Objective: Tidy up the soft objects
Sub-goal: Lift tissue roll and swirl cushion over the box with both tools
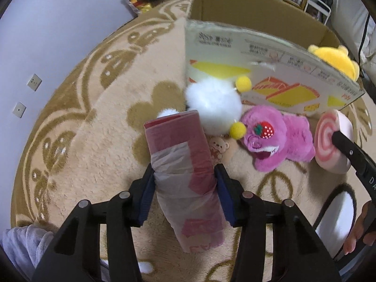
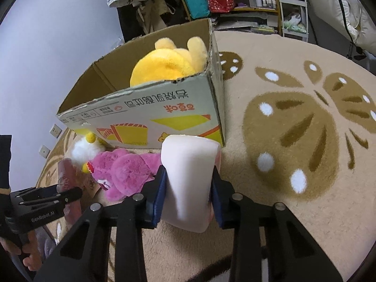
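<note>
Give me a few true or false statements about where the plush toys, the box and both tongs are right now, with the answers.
1. The left tongs grip a red pack wrapped in plastic. True.
2. The yellow plush lies on the rug. False: it sits inside the cardboard box.
3. The right tongs are empty. False: they clamp the pink swirl cushion.
4. The purple plush lies on the rug in front of the box. True.
5. The white fluffy toy is inside the box. False: it rests outside, against the box's front.
</note>
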`<state>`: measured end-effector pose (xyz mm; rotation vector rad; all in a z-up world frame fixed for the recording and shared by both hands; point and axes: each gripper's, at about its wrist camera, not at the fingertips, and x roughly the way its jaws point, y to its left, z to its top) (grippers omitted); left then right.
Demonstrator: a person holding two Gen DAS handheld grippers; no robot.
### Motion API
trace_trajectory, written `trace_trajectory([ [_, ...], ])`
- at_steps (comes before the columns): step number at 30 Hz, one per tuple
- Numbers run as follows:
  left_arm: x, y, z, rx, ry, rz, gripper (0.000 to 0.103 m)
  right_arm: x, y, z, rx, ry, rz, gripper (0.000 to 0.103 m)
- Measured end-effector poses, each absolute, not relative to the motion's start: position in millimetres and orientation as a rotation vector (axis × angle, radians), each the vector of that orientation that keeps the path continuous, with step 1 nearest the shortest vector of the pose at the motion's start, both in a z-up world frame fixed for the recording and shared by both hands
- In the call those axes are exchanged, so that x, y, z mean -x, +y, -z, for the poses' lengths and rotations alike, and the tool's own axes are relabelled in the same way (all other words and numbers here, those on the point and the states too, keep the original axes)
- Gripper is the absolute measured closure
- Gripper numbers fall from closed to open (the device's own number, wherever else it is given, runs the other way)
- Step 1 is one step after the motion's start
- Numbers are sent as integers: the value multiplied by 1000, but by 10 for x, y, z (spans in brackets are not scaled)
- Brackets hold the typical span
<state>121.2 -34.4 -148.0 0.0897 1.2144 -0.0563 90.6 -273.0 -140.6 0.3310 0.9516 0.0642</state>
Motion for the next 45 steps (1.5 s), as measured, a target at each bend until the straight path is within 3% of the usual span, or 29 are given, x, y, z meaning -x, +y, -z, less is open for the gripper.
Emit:
trace_trajectory([
  [20,-1157,-53,722,-27,945,4,56,-610,-2725,983,-347,795,-88,67],
  [45,-1804,-227,-242,-46,657,49,56,-937,-2497,493,-204,595,-197,67],
])
